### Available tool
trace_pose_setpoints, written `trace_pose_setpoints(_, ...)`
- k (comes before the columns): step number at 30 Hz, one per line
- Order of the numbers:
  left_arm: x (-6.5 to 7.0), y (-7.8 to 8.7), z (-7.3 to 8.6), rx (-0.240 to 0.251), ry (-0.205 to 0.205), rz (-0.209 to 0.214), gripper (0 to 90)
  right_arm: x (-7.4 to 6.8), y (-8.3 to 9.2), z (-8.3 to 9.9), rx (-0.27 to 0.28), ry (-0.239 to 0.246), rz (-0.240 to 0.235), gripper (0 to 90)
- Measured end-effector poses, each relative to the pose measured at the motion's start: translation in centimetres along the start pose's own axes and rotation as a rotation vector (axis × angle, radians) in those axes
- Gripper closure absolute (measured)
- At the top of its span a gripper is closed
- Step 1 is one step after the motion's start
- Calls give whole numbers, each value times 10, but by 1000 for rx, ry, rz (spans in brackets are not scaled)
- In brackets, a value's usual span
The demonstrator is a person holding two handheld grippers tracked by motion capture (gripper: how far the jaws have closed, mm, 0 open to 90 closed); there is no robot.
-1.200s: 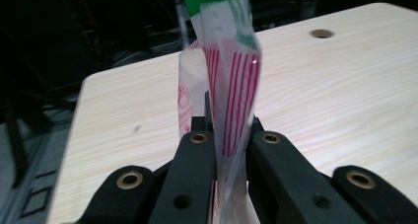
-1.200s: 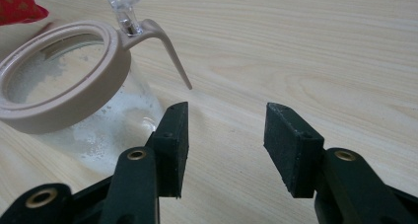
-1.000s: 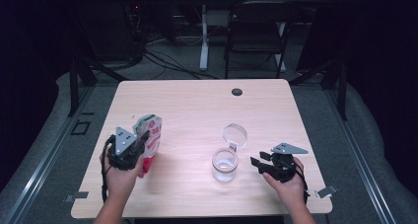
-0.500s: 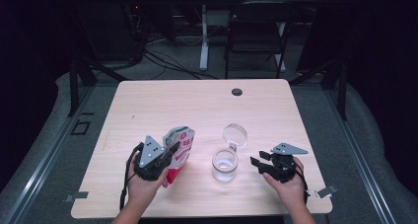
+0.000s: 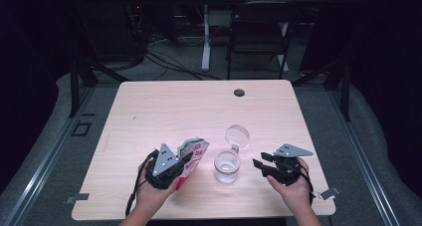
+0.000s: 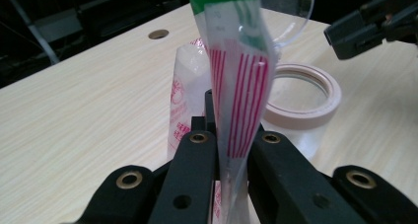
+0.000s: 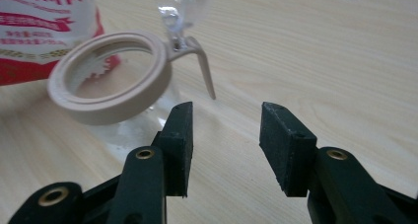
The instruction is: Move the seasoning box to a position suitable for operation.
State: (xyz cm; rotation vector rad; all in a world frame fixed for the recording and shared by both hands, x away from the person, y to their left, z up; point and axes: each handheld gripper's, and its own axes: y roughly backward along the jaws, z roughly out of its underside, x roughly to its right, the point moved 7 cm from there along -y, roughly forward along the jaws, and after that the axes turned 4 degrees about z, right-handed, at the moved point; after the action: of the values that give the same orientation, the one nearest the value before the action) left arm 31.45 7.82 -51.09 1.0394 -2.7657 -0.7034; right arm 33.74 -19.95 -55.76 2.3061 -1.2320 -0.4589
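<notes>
High view: at the left, the left tool [image 5: 180,162] hangs over the near part of the counter [image 5: 164,111], its jaws clamped on a red, white and green pouch [image 5: 193,151]. The pouch stands up from the jaws and leans toward a clear jar [image 5: 227,166], just beside it. The jar stands on the counter between the two tools, its beige rim open and its round clear lid [image 5: 237,135] swung up behind it on a hinge. Right of the jar, the right tool [image 5: 260,165] points at it, near but apart, with its jaws parted and nothing between them; they have just been closing a little. A dark round hole [image 5: 239,92] sits at the far edge of the counter.

Left gripper view: the two black jaws pinch the striped edge of the pouch [image 6: 241,95], which rises straight up from them. Behind it is the jar's rim [image 6: 315,110], and the right tool [image 6: 367,29] shows at the upper right.

Right gripper view: the pouch [image 7: 44,26] is at the upper left, touching or just behind the jar [image 7: 111,83]; which, one cannot tell. The jaws stand apart over bare counter, short of the jar's lever [image 7: 206,73].
</notes>
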Motion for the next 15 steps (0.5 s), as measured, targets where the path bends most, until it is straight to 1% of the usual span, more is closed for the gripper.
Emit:
trace_pose_setpoints(2,4,1,4,-14,-19,11,900,-4,6,-5,-7,51,2,573)
trace_pose_setpoints(3,5,3,7,-23,-29,10,900,-7,8,-8,-2,71,2,577)
trace_pose_setpoints(6,11,4,14,-26,-25,30,900,-14,16,-17,10,108,-26,575)
trace_pose_setpoints(7,12,5,16,-29,-32,34,900,-17,19,-21,18,119,-34,573)
trace_pose_setpoints(9,15,5,20,-27,-31,39,900,-24,25,-29,37,134,-67,567)
trace_pose_setpoints(11,17,4,23,-32,-35,46,900,-30,29,-35,48,150,-89,566)
trace_pose_setpoints(13,19,2,25,-35,-23,59,897,-39,32,-43,55,177,-123,564)
trace_pose_setpoints(14,21,2,26,-37,-21,70,896,-43,32,-44,57,191,-134,564)
trace_pose_setpoints(15,22,1,27,-39,-24,72,894,-49,31,-47,56,213,-151,564)
